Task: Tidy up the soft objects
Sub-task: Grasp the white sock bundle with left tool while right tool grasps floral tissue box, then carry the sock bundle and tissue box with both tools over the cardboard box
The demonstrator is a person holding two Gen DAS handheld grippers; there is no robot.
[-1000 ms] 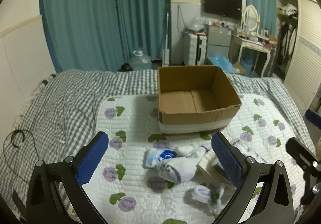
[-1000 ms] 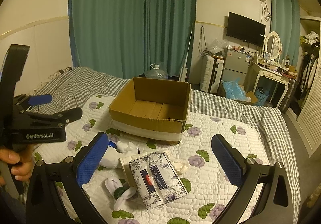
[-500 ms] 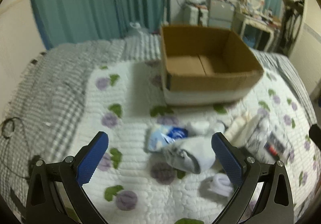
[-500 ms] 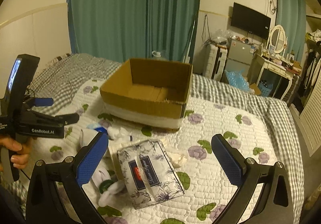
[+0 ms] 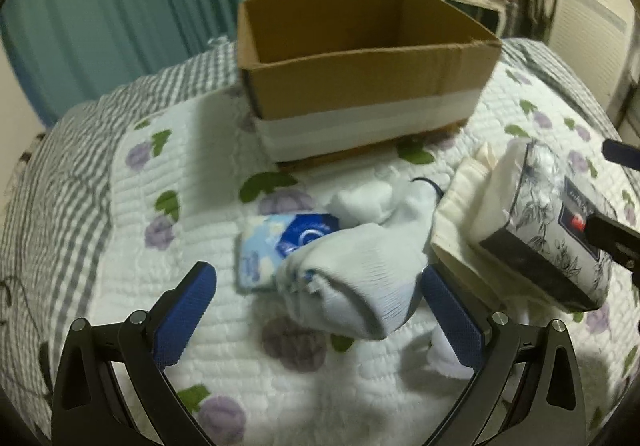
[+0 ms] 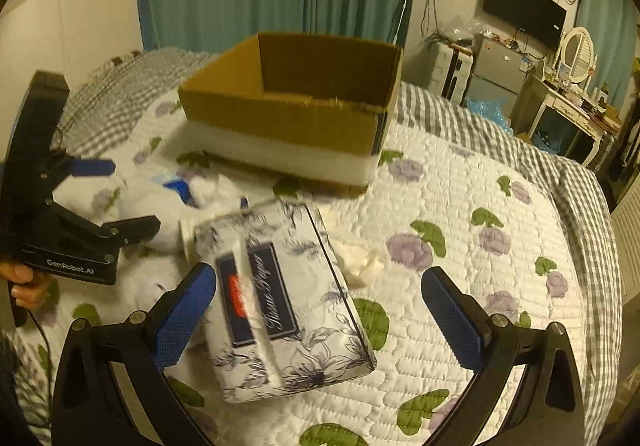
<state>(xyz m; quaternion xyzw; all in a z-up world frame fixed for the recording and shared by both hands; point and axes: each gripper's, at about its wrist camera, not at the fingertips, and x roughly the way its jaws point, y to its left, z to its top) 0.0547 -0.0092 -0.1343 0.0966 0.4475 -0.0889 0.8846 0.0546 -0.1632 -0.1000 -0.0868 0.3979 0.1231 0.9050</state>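
- The left gripper (image 5: 318, 296) hangs low over the quilt (image 5: 120, 182), its blue-padded fingers (image 5: 188, 302) spread wide with a rolled white sock (image 5: 360, 270) lying between them, not pinched.
- Just left of the sock and partly under it lies a small blue-and-white packet (image 5: 276, 246); its print is too blurred to read.
- The right gripper (image 6: 316, 310) is open too, fingers either side of a floral tissue pack (image 6: 280, 298) that lies on the quilt, the left pad close against its edge.
- The pack's dark label reads "Tissue Paper" in script.
- The left gripper's black body, seen from the right wrist, carries the words "GenRobot.AI" and a hand (image 6: 24, 282) grips its handle.
- An open cardboard box (image 6: 296, 110) with a white band round its base sits on the quilt just behind the soft things.
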